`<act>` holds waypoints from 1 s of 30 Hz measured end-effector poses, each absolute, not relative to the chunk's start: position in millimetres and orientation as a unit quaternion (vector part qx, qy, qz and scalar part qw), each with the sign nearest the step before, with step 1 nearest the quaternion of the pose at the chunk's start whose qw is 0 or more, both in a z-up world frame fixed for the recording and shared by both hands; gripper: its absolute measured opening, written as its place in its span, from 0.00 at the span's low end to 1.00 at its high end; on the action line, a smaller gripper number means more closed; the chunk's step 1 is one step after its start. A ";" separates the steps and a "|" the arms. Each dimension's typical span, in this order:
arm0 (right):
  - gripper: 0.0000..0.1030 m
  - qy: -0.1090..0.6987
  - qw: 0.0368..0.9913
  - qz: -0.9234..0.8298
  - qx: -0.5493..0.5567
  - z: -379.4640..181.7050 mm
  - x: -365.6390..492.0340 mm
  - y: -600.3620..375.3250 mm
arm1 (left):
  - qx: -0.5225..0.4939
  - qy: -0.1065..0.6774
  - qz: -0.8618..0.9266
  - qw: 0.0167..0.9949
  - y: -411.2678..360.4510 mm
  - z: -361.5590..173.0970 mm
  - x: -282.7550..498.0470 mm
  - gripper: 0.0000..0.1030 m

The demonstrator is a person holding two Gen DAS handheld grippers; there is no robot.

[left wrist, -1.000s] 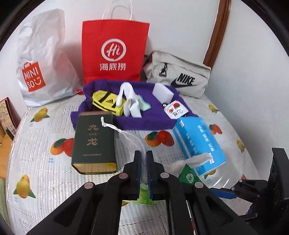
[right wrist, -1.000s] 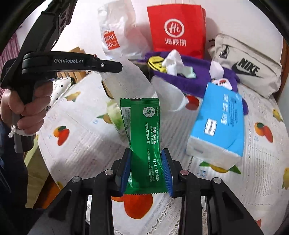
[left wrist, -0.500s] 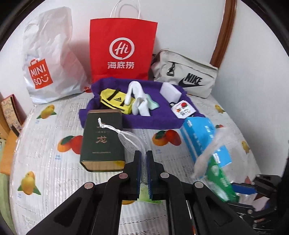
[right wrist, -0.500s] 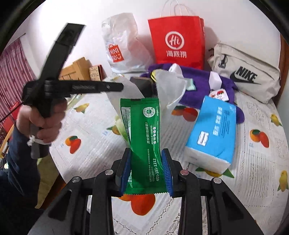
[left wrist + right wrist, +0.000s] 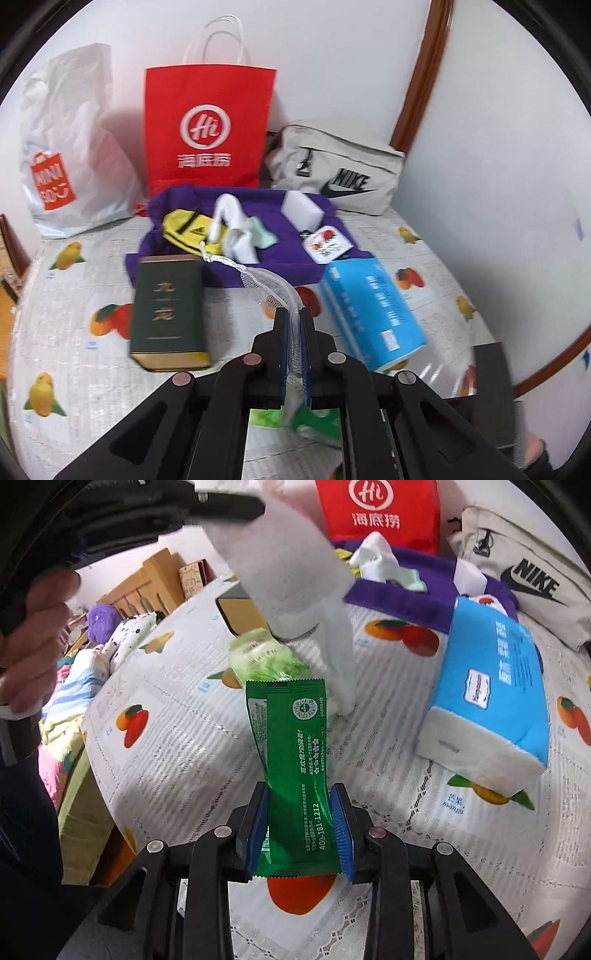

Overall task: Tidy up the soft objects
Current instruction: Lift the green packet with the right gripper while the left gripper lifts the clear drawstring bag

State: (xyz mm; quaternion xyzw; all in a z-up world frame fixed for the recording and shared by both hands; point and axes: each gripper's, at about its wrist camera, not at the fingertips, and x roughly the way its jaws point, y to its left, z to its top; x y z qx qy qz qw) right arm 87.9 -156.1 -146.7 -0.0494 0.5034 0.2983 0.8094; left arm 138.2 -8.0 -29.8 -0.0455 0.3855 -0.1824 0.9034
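My left gripper (image 5: 294,321) is shut on the rim of a white mesh bag (image 5: 267,284), which hangs from it above the table in the right wrist view (image 5: 291,587). My right gripper (image 5: 301,812) is shut on a green packet (image 5: 295,760) and holds it upright just below the bag's open mouth. A pale green pack (image 5: 264,659) lies under the bag. A purple cloth (image 5: 258,251) at the back holds a yellow sock (image 5: 188,229), white socks (image 5: 232,229) and a white sponge (image 5: 301,210).
A dark green tin (image 5: 168,314) lies at left and a blue tissue pack (image 5: 369,314) at right. A red paper bag (image 5: 207,125), a white Miniso bag (image 5: 70,162) and a Nike pouch (image 5: 336,173) stand along the wall. A fruit-print cover (image 5: 406,775) lies over the table.
My left gripper has lifted the mesh bag higher and nearer the right gripper. The green packet now sits right under the bag's mouth, still gripped.
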 end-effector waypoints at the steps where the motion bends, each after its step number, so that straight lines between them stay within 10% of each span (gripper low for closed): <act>1: 0.33 0.505 0.809 0.298 -0.048 -147.3 88.4 -156.1 | -0.045 0.391 -0.188 0.900 -12.9 -33.5 140.1 0.06; 30: 0.33 0.427 0.864 0.264 -0.040 -75.3 115.0 -187.9 | -0.038 0.395 -0.138 0.907 7.0 -29.7 174.7 0.06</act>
